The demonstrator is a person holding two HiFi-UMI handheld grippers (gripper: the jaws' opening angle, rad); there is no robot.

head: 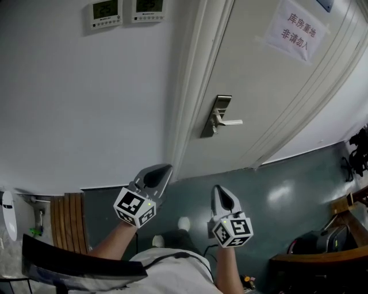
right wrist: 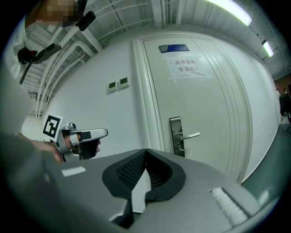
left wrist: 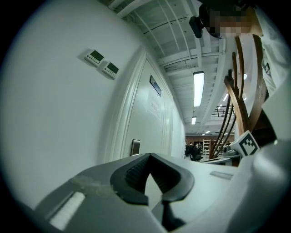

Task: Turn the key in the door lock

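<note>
A white door (head: 270, 97) carries a metal lock plate (head: 217, 116) with a lever handle (head: 230, 122); the right gripper view shows the plate (right wrist: 176, 135) straight ahead at a distance. A small dark part (right wrist: 180, 146) sits under the lever; whether it is a key I cannot tell. My left gripper (head: 158, 174) hovers low in front of the door frame, jaws together and empty. My right gripper (head: 225, 198) is beside it, below the lock, shut with nothing in it. Both are well short of the door. The left gripper (right wrist: 82, 142) also shows in the right gripper view.
Two thermostat panels (head: 106, 12) hang on the wall left of the door frame (head: 190, 86). A paper notice (head: 296, 30) is taped high on the door. A wooden chair (head: 345, 229) and a dark bag (head: 319, 241) stand at the right, a slatted wooden piece (head: 66, 221) at the left.
</note>
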